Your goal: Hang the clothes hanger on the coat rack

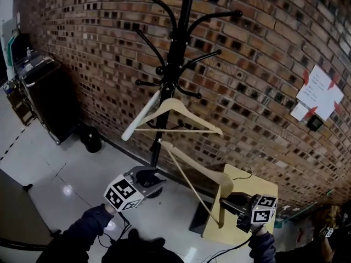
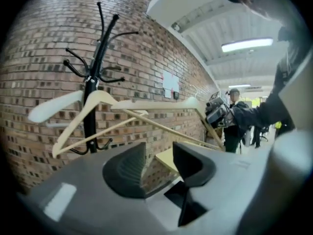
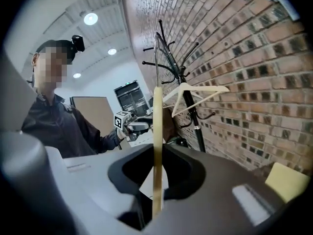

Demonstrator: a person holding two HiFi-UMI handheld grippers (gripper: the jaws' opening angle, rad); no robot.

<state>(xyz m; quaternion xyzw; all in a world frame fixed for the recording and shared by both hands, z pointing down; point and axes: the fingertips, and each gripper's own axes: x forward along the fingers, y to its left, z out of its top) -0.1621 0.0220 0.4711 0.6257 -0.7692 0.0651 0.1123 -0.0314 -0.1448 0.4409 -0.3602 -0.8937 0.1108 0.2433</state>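
A black coat rack (image 1: 178, 53) stands against the brick wall. A cream wooden hanger (image 1: 181, 109) hangs on one of its lower hooks, with a white arm (image 1: 140, 118) showing beside it. My right gripper (image 1: 225, 203) is shut on a second cream hanger (image 1: 192, 169), which reaches up and left toward the rack's pole. In the right gripper view that hanger (image 3: 157, 131) stands upright between the closed jaws of the right gripper (image 3: 157, 156). My left gripper (image 1: 156, 181) is low, in front of the rack's foot, with nothing in it. Its jaws are apart in the left gripper view (image 2: 159, 166).
A low yellow-topped stand (image 1: 258, 181) sits by the wall under my right gripper. A black cabinet (image 1: 46, 95) and a dark round thing (image 1: 91, 139) are on the floor at the left. Papers (image 1: 319, 92) are taped to the wall at the right.
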